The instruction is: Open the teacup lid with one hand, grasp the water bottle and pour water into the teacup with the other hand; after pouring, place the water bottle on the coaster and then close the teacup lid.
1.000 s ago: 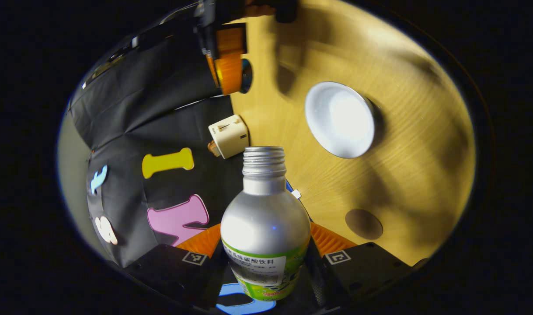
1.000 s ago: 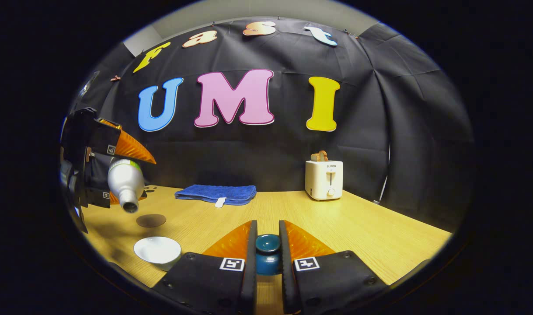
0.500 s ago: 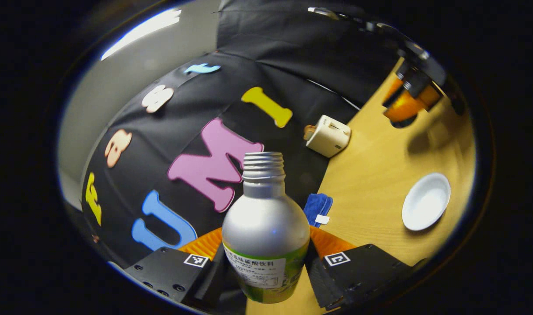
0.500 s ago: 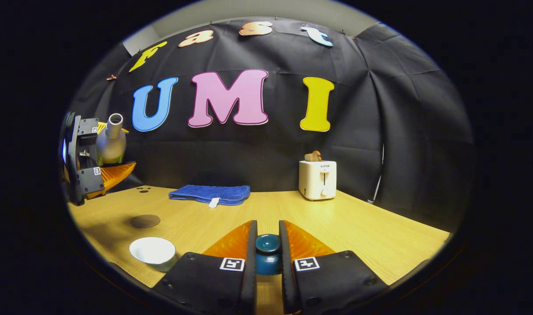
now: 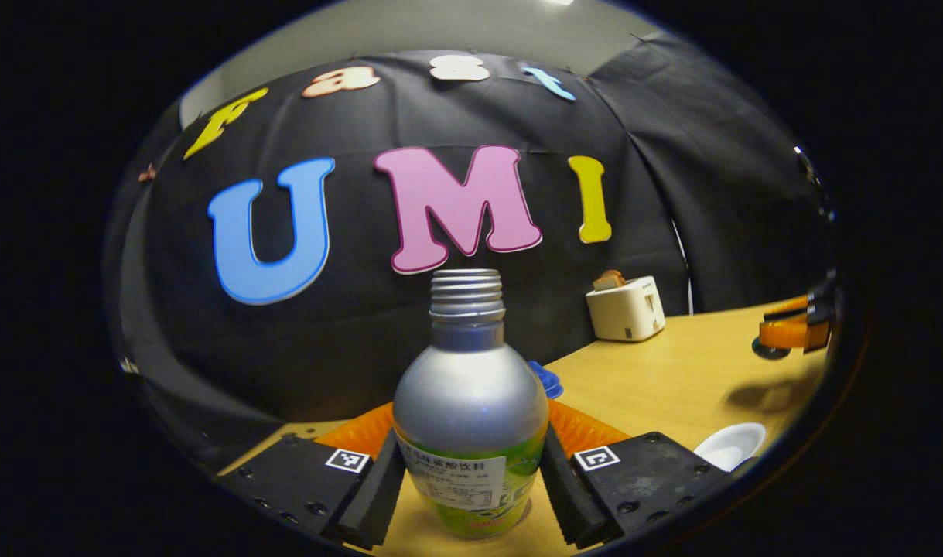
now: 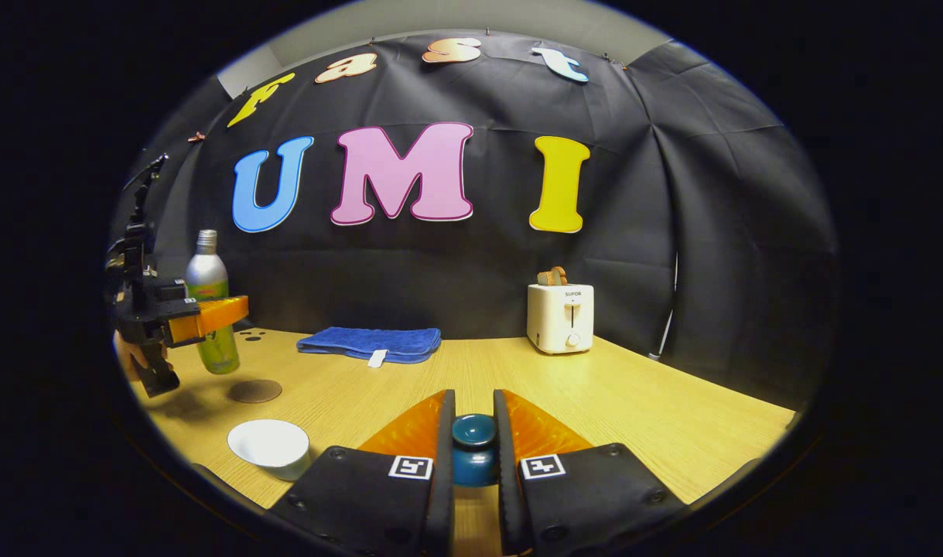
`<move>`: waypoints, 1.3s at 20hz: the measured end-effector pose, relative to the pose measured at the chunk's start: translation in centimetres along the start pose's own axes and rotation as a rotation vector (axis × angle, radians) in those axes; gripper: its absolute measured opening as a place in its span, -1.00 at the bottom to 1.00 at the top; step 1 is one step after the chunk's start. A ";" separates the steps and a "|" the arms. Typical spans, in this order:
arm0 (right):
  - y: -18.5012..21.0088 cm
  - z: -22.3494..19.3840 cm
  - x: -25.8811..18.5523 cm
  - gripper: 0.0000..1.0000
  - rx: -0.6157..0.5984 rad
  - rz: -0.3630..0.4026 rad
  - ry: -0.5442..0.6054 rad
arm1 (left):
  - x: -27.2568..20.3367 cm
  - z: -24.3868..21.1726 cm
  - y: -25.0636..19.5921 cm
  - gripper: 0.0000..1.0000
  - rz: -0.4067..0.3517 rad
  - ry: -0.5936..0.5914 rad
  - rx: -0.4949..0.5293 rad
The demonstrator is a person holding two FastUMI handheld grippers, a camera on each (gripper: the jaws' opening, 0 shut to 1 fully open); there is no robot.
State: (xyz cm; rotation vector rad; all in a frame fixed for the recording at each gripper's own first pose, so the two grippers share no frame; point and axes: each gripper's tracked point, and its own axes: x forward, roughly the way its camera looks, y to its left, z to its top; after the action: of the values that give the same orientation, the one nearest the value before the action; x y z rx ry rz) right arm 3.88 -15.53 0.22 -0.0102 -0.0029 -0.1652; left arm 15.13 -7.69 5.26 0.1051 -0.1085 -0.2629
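Bottle [image 5: 469, 402] base cut off at the left gripper view's bottom edge. Cup [image 5: 730, 445] half cropped at the rim. Lid [image 6: 473, 449] mostly buried between the jaws, knob alone showing.

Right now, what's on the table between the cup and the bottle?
In the right gripper view, the coaster lies between the cup and the bottle, with bare table around it.

Silver water bottle [image 5: 469, 387] with green label, white teacup [image 6: 269, 446], blue towel [image 6: 370, 343], cream toaster [image 6: 561, 317], brown coaster [image 6: 254, 391]
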 end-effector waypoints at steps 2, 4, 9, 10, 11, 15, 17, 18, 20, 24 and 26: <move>-0.2 0.0 0.0 -0.46 0.000 -0.008 -0.001 | 1.3 -1.6 1.6 0.63 0.022 0.023 -0.065; -0.2 0.1 -0.1 -0.47 0.000 -0.009 0.000 | 2.2 -3.0 2.5 0.63 0.035 0.037 -0.105; -0.2 0.1 0.0 -0.46 -0.001 -0.008 0.000 | 4.4 -5.5 2.7 0.64 0.046 0.076 -0.175; -0.2 0.1 0.0 -0.46 0.000 -0.008 0.000 | 4.4 -5.9 2.5 0.65 0.040 0.083 -0.179; -0.2 0.1 -0.1 -0.46 -0.001 -0.008 0.001 | 4.5 -5.8 2.5 0.65 0.039 0.075 -0.179; -0.2 0.1 -0.1 -0.46 -0.001 -0.008 0.000 | 4.4 -5.4 2.2 0.67 0.018 0.074 -0.168; -0.2 0.0 0.0 -0.46 -0.001 -0.008 0.000 | 4.1 -4.8 2.2 0.70 0.020 0.070 -0.161; -0.2 0.1 -0.1 -0.46 0.000 -0.008 0.000 | 4.0 -4.3 2.1 0.70 0.018 0.063 -0.159; -0.2 0.1 -0.1 -0.46 0.000 -0.008 0.000 | 3.7 -4.1 2.2 0.77 0.023 0.064 -0.143; -0.2 0.1 -0.1 -0.47 0.000 -0.008 -0.001 | 1.9 -3.4 2.2 0.95 0.015 0.070 -0.140; -0.2 0.1 -0.1 -0.46 0.000 -0.008 -0.001 | 0.5 -3.0 2.3 0.95 0.022 0.067 -0.136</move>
State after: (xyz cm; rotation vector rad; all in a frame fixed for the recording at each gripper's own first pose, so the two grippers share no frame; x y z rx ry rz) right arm 3.78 -15.66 0.29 -0.0105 -0.0035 -0.1735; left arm 16.58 -5.31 2.58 -0.0226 -0.0250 -0.2443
